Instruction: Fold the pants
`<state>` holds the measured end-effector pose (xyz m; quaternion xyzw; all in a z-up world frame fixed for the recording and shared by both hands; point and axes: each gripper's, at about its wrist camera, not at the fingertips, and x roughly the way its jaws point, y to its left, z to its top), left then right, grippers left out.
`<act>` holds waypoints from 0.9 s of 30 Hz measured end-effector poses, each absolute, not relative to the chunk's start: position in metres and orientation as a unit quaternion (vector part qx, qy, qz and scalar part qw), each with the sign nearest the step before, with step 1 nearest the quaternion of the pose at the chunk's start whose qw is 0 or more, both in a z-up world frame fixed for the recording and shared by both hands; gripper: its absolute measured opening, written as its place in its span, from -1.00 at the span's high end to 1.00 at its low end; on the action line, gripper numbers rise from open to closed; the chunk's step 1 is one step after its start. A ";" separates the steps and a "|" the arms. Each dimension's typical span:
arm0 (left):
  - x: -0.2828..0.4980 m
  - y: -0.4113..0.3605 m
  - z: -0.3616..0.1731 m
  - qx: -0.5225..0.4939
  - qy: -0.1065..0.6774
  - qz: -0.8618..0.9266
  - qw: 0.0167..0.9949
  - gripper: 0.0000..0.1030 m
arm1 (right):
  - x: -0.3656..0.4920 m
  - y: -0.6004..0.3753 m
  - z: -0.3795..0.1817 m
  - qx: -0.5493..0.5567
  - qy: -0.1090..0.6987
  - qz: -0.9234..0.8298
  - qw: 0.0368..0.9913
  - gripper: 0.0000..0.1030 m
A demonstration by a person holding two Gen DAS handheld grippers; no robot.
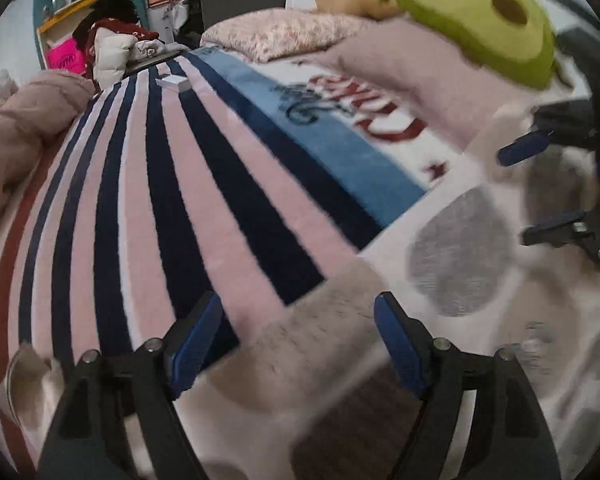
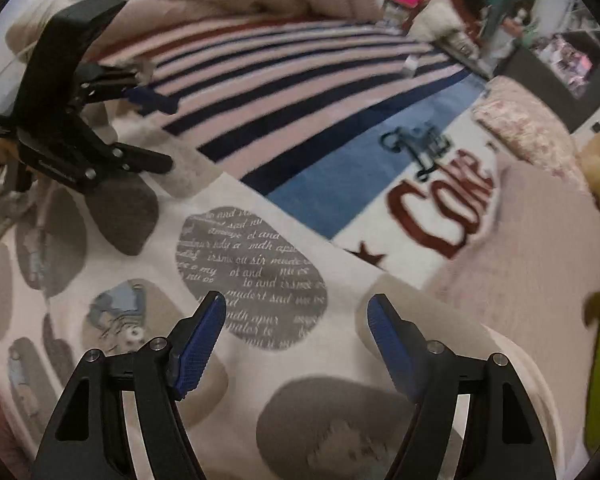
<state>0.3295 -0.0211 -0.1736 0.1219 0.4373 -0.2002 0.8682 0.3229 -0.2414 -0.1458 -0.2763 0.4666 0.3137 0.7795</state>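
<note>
The pants (image 2: 260, 272) are white with grey and beige blotches, one carrying script lettering. They lie spread on the striped blanket (image 2: 300, 92); they also show in the left wrist view (image 1: 460, 248). My left gripper (image 1: 300, 328) is open just above the pants' edge, where they meet the stripes. It shows in the right wrist view (image 2: 152, 136) at the left, jaws apart. My right gripper (image 2: 296, 324) is open and empty above the lettered blotch. It shows in the left wrist view (image 1: 536, 192) at the right, open.
A blue and white "Coke" blanket (image 2: 440, 204) lies beyond the pants. A pink pillow (image 2: 520, 248), an avocado plush (image 1: 484, 20) and a floral pillow (image 1: 284, 32) sit at the bed's head. A bunched beige quilt (image 1: 16, 140) lies along one side. A small white box (image 1: 174, 82) rests on the stripes.
</note>
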 end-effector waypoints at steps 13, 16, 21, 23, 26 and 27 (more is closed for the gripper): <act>0.279 -0.040 -0.165 0.130 0.405 -0.216 0.879 0.94 | 0.321 -0.244 -0.143 -0.246 0.464 0.323 0.788 -0.36; 0.251 -0.040 -0.146 0.143 0.369 -0.213 0.893 0.94 | 0.314 -0.244 -0.136 -0.257 0.444 0.322 0.796 -0.37; 0.210 -0.032 -0.128 0.139 0.348 -0.229 0.898 0.94 | 0.301 -0.240 -0.124 -0.287 0.404 0.332 0.803 -0.69; 0.198 -0.032 -0.127 0.147 0.347 -0.227 0.898 0.94 | 0.298 -0.235 -0.126 -0.319 0.390 0.330 0.798 -0.69; 0.184 -0.032 -0.128 0.148 0.344 -0.235 0.897 0.94 | 0.299 -0.228 -0.128 -0.345 0.372 0.368 0.779 -0.87; 0.181 -0.031 -0.129 0.145 0.345 -0.236 0.897 0.94 | 0.302 -0.224 -0.131 -0.351 0.381 0.390 0.761 -0.97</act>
